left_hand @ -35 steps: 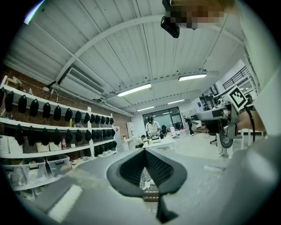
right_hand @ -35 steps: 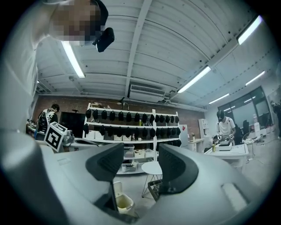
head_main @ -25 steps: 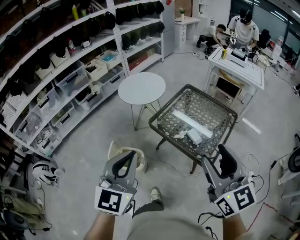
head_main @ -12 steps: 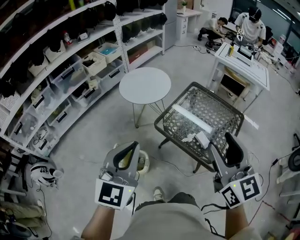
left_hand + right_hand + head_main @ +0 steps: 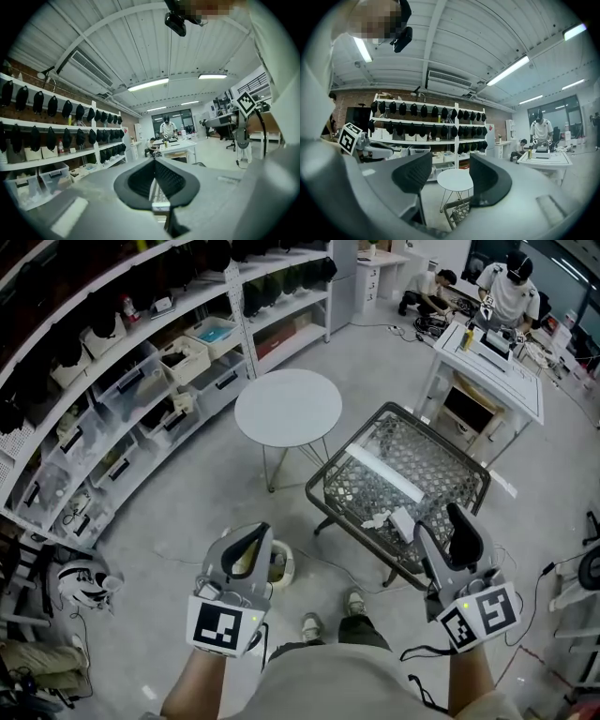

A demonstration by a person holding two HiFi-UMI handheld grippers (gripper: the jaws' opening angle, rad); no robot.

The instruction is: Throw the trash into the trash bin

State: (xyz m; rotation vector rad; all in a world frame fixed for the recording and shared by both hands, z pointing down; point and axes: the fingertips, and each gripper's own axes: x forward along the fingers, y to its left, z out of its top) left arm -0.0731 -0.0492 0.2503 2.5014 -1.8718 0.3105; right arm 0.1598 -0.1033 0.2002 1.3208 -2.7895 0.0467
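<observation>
Crumpled white trash [image 5: 397,519] lies on the near corner of a woven, dark-framed low table [image 5: 477,469], beside a long white strip [image 5: 384,476]. A small white trash bin [image 5: 282,563] stands on the floor, half hidden behind my left gripper [image 5: 255,532]. That gripper's jaws meet at the tips with nothing in them; the left gripper view [image 5: 153,161] shows the same. My right gripper [image 5: 439,527] hovers at the table's near edge, just right of the trash, open and empty. Its right gripper view [image 5: 450,171] shows floor and tables through the gap.
A round white side table [image 5: 288,407] stands left of the woven table and shows between the right jaws [image 5: 456,180]. Long shelves with bins [image 5: 141,381] line the left. A white desk [image 5: 492,371] with people is at the back right. Cables [image 5: 525,587] run across the floor.
Both grippers have advanced with the person toward the woven table. The trash now lies just left of the right gripper, and the bin sits right behind the left one.
</observation>
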